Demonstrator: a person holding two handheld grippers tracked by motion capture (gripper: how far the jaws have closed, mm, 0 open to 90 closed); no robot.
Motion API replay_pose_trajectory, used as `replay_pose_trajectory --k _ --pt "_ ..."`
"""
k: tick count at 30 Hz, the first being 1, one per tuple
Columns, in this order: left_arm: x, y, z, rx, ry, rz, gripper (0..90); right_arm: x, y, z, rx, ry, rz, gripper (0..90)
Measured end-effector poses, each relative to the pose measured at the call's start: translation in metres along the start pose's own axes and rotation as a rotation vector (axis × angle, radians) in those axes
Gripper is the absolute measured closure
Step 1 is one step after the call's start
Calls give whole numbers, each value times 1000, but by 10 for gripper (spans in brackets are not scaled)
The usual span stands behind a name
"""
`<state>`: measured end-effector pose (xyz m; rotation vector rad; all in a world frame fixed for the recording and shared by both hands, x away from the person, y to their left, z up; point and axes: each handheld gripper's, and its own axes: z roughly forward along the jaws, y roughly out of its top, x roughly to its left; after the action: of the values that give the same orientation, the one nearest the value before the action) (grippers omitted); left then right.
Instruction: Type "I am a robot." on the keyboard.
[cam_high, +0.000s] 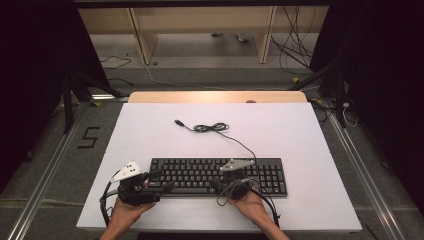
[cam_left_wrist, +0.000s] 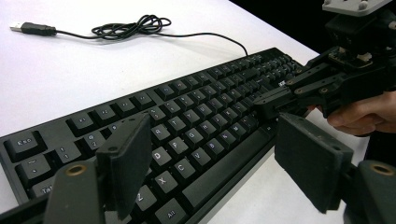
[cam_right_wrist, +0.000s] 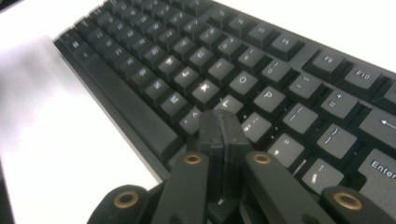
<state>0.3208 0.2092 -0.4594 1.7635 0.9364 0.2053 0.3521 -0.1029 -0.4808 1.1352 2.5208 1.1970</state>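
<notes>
Nearest the person, the left hand-held gripper (cam_high: 161, 181) sits at the keyboard's near-left corner with its jaws spread wide and nothing between them; in the left gripper view they straddle the lower-left letter keys without touching. The right hand-held gripper (cam_high: 218, 183) stands at the near edge right of centre, jaws pressed together, the joined tip poised just over the keys near the comma and period. The keyboard (cam_high: 218, 176) lies on the white counter (cam_high: 310, 150), long axis running left to right, directly ahead of both grippers. Judgement: the right one is the nearer to a key press, needing only a short drop. Farther back, the keyboard's cable (cam_high: 212, 128) lies coiled loosely, its USB plug (cam_high: 178, 122) unconnected.
</notes>
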Motion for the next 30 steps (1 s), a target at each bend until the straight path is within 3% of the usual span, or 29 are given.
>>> replay_pose_trajectory --k 18,30 --pt "0 0 0 -2 5 2 268 1 -1 0 -12 -5 0 895" --pt "0 1 -1 -12 7 -3 268 -5 4 -13 -82 14 27 836"
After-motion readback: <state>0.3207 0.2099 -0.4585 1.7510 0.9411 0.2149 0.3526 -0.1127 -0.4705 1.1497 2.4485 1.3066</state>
